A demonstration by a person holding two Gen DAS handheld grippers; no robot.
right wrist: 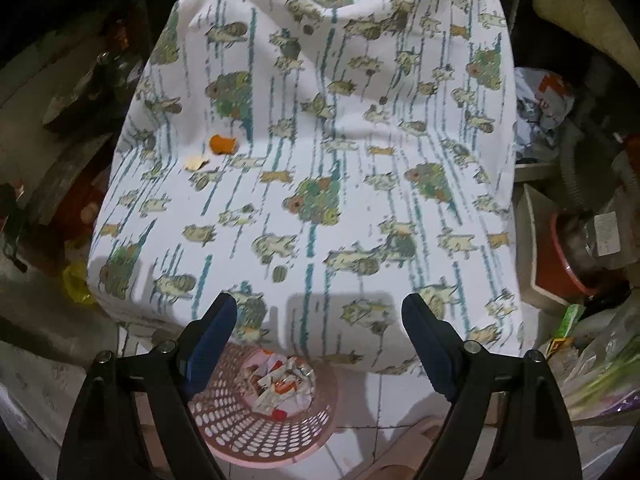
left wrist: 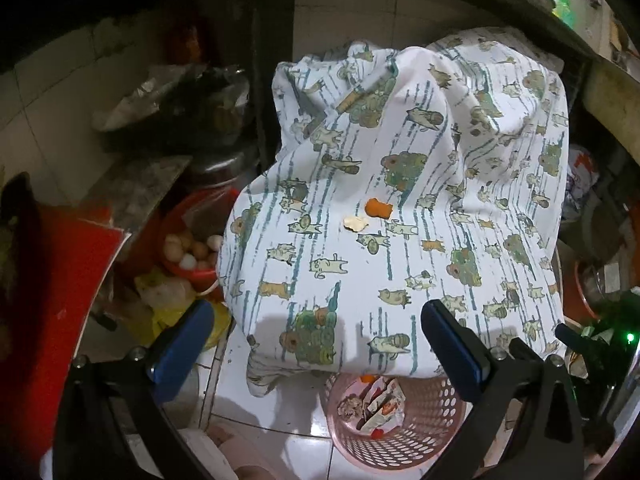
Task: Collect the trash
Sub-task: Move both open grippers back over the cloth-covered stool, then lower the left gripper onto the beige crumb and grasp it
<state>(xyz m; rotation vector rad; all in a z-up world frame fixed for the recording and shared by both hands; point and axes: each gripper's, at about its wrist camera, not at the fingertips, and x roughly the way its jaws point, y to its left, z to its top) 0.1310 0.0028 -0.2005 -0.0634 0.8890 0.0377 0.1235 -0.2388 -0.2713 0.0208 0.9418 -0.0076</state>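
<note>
An orange peel piece and a pale peel scrap lie together on a table covered by a white cloth with cat prints. Both show in the right wrist view too, the orange piece and the pale scrap. A pink perforated basket with wrappers stands on the floor below the table's near edge; it also shows in the right wrist view. My left gripper is open and empty near the front edge. My right gripper is open and empty, above the basket side.
A red bowl of eggs and yellow bags sit left of the table. Dark pots stand behind them. Bags, a red tub and packets crowd the right side. The floor is white tile.
</note>
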